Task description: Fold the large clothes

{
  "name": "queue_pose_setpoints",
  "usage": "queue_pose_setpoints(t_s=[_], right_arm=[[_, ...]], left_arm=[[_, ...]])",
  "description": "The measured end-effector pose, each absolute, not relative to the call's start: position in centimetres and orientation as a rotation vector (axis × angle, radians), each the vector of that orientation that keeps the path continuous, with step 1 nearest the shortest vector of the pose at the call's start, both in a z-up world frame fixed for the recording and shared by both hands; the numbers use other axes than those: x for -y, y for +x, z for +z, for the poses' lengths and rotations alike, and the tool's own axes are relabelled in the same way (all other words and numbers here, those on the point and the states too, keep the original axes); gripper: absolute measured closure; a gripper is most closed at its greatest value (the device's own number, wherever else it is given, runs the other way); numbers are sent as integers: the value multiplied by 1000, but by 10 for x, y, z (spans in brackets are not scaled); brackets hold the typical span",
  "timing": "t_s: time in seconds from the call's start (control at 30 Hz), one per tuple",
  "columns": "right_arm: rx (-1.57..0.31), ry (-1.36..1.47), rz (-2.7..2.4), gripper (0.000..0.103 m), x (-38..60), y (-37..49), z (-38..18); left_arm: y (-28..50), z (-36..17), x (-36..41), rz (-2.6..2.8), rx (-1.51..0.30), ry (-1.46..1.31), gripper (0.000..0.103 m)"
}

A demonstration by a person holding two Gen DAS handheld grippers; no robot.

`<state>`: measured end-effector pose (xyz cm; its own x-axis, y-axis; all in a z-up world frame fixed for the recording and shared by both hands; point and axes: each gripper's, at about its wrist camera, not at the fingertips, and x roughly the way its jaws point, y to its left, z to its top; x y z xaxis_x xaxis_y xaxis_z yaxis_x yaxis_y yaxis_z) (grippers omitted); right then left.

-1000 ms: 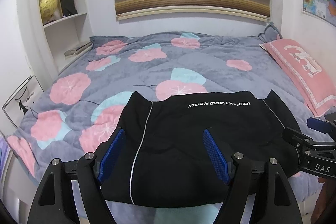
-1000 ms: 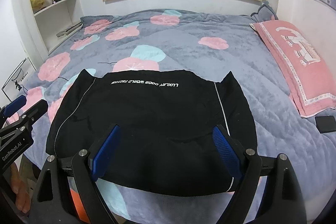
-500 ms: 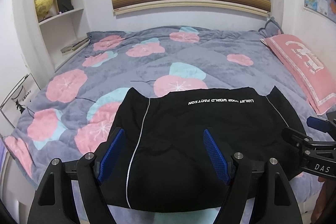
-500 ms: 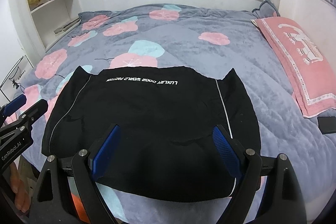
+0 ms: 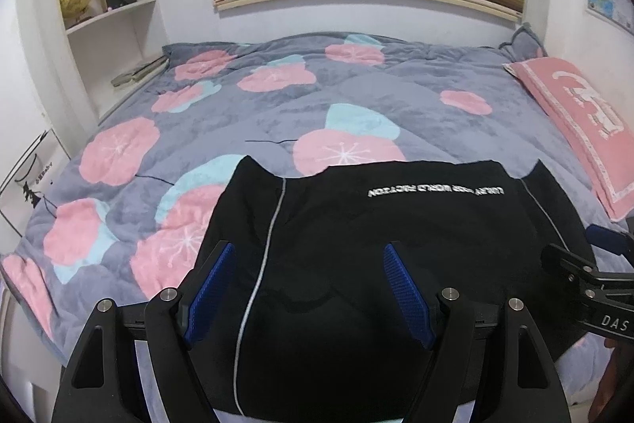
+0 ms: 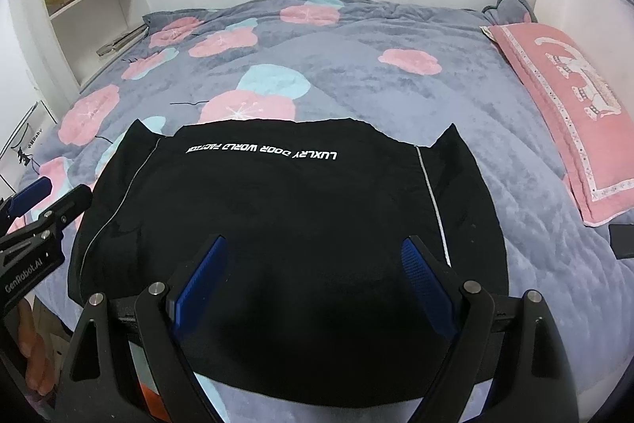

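Note:
A black garment (image 5: 396,236) with white piping and white lettering lies flat on the near part of the bed, its near edge at the bed's front; it also shows in the right wrist view (image 6: 285,217). My left gripper (image 5: 309,264) is open and empty, hovering above the garment's left half. My right gripper (image 6: 313,264) is open and empty above the garment's near middle. Each gripper shows at the edge of the other's view: the right one (image 5: 586,264) and the left one (image 6: 43,201).
The bed carries a grey quilt with pink flowers (image 5: 277,113). A pink pillow (image 6: 562,106) lies along the right side, with a dark flat object (image 6: 622,240) by its near end. White shelves (image 5: 107,10) stand at the left wall.
Both grippers have tilted down and drawn slightly nearer the garment, so the bed sits lower and larger in view. The garment has not moved. Both grippers stay open.

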<state>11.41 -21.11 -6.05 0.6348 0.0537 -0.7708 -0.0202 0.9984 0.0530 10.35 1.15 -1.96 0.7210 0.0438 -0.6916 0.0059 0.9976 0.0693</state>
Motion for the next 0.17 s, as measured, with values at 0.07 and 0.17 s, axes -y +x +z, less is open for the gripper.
queue_pose_setpoints(t_s=[0.07, 0.17], right_arm=[[-891, 41, 43, 12, 211, 120, -65], [-904, 43, 36, 12, 214, 130, -71]], left_arm=[[110, -21, -16, 27, -755, 56, 25], [122, -23, -28, 36, -768, 22, 25]])
